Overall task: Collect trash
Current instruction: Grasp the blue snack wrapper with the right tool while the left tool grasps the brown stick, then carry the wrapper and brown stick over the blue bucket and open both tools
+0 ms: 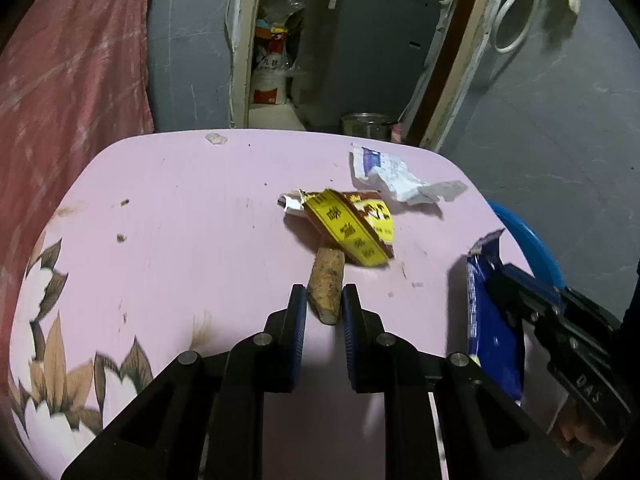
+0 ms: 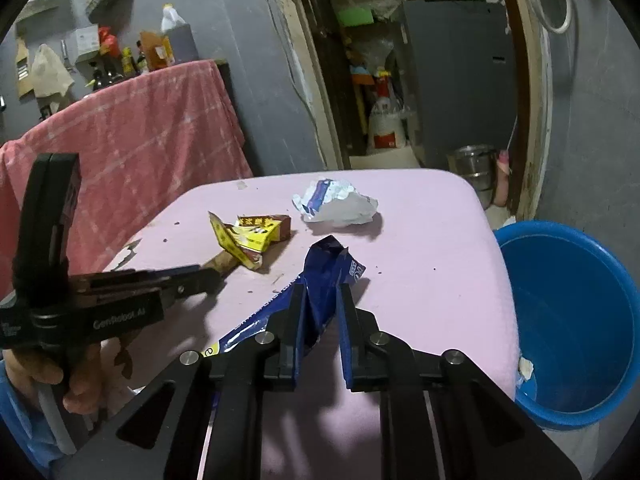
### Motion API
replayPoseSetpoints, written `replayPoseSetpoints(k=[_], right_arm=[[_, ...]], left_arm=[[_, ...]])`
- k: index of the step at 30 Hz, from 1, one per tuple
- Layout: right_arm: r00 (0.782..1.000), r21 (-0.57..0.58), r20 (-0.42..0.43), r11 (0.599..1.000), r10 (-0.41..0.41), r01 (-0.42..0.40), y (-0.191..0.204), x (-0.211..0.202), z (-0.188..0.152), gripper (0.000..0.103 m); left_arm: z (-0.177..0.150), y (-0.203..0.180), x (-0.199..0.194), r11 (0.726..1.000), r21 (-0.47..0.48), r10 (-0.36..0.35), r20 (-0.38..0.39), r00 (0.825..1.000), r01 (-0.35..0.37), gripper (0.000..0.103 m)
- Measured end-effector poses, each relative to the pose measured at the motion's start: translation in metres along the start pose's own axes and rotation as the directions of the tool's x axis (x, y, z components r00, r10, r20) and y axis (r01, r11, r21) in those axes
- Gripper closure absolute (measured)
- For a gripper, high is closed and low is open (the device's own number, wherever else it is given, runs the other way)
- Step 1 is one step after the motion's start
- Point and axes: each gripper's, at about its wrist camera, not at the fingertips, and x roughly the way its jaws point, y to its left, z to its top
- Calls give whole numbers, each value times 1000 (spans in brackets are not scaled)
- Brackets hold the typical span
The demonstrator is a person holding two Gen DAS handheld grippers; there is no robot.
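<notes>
On the pink table (image 1: 180,208) lie a brown stick-like scrap (image 1: 326,286), a yellow and brown wrapper (image 1: 352,228) and a crumpled white and blue wrapper (image 1: 394,176). My left gripper (image 1: 323,300) has its fingers on both sides of the brown scrap's near end, closed on it. My right gripper (image 2: 320,296) is shut on a blue wrapper (image 2: 324,280) and holds it over the table; the blue wrapper also shows in the left wrist view (image 1: 490,312). The yellow wrapper (image 2: 250,238) and white wrapper (image 2: 336,202) lie beyond it.
A blue bucket (image 2: 576,320) stands on the floor right of the table, a scrap of paper inside. A pink cloth (image 1: 68,80) hangs to the left. An open doorway with a grey cabinet (image 1: 364,48) and a metal pot (image 1: 366,126) lies behind the table.
</notes>
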Motion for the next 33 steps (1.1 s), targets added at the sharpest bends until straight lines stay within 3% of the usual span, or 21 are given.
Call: replayPoseSetpoints(k=[4,9,18,25,33], right_arm=[[998,-16,62,1000,-7,8,3,-18,-4,91],[985,-38,170,999,-24,31,8,-44,-5,91],[928,-17,357,993,-102,115,-2,-94,6,91],[838,-8,498,965,-222,261,-23,-137,22,91],[737,71,579,922,-350,382,-60,-170,31,91]], left_arm=[[-15,-1,-15,1000,-13,-22,39,999,22,89],[-25,-14,-39,998,-11,-52,150,987,54,89],[-14,-58,-71,995,52,-100,350,931,87,89],[5,-104,-93,988,104,-152,487,860,116,89],[25,-167,-96,976,162,-213,579,787,144,89]])
